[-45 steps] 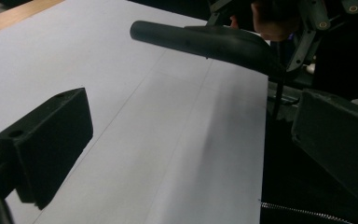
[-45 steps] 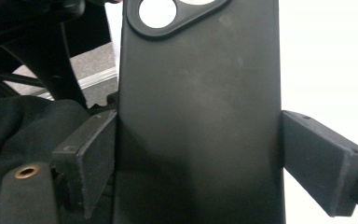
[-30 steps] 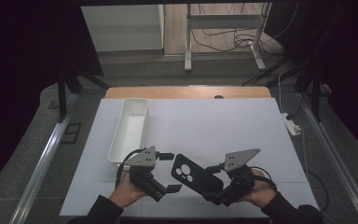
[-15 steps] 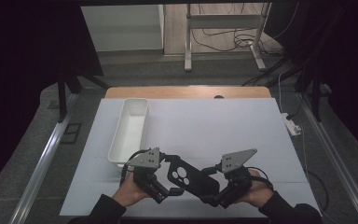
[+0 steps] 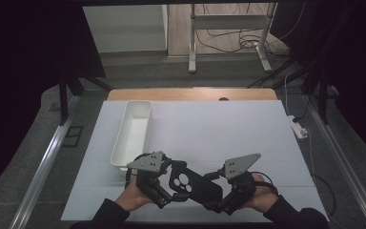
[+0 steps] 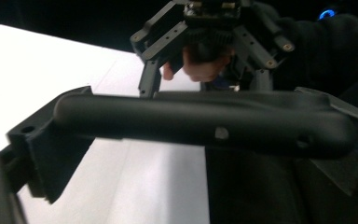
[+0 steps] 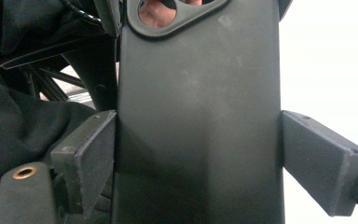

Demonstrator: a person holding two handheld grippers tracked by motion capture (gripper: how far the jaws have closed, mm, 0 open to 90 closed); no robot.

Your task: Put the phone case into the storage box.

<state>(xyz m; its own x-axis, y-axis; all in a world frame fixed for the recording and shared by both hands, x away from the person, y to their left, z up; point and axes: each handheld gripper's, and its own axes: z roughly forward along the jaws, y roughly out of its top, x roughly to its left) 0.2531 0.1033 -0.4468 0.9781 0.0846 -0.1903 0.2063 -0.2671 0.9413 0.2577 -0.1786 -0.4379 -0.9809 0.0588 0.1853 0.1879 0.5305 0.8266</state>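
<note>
A black phone case (image 5: 193, 183) with a camera cutout hangs between both grippers near the table's front edge. In the right gripper view my right gripper (image 7: 198, 158) is shut across the width of the phone case (image 7: 200, 93), one pad on each long side. In the left gripper view the phone case (image 6: 200, 123) shows edge-on, and my left gripper (image 6: 200, 144) has a jaw at each end of that edge, shut on it. In the high view the left gripper (image 5: 164, 191) holds the cutout end and the right gripper (image 5: 219, 200) the other end.
A long white tray (image 5: 132, 131) stands at the left of the white table (image 5: 228, 129), just beyond the left gripper. A white power strip (image 5: 298, 128) lies off the table's right edge. A wooden strip (image 5: 190, 94) runs along the far edge.
The left gripper has moved right and closed on the cutout end of the phone case. The right gripper has kept its hold and barely shifted.
</note>
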